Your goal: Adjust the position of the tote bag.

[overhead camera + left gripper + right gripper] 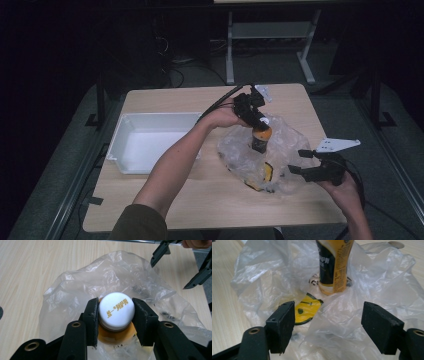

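High view: the left tool (261, 125) was clamped on the cap of an upright bottle (261, 139) standing in a clear plastic bag (290, 145) right of centre on the surface (165, 205), with a white tray (131, 125) to its left. The left forearm reached across, wrist bent downward.

Left gripper view: both pads (92, 315) pressed the white cap (116, 310).

Right gripper view: the right tool (327, 326) stood wide apart, holding nothing, low and level before the bag's near folds. Judgement: pinning those folds while lifting the bottle straight up would free it cleanly.
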`<state>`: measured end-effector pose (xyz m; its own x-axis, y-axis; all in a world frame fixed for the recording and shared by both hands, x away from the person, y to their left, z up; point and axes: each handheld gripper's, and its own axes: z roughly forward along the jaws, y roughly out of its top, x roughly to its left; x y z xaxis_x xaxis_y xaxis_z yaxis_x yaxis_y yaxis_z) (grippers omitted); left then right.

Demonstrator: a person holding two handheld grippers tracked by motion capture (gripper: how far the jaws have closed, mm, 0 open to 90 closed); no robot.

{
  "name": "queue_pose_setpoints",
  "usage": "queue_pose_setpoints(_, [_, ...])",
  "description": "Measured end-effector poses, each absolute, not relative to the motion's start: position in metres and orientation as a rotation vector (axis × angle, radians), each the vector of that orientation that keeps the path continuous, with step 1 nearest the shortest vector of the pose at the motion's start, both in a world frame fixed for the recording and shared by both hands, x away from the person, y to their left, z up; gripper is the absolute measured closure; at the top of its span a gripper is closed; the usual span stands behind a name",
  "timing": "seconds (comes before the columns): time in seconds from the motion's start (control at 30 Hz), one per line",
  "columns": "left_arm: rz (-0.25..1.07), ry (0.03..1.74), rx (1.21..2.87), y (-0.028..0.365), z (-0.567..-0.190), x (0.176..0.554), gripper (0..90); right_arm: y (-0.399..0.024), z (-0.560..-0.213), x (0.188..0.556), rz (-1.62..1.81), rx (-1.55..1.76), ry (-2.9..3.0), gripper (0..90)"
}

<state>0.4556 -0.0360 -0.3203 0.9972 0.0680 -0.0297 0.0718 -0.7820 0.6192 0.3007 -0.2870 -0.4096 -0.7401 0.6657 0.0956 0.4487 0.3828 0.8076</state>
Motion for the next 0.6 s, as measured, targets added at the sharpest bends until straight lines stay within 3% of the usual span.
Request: queue_pose_setpoints(0.6, [0.026,0.092,2.493,-0.039,-0.285,0.451,59.3,-0.295,-0.411,0.298,1.302,1.005,2.335,26.3])
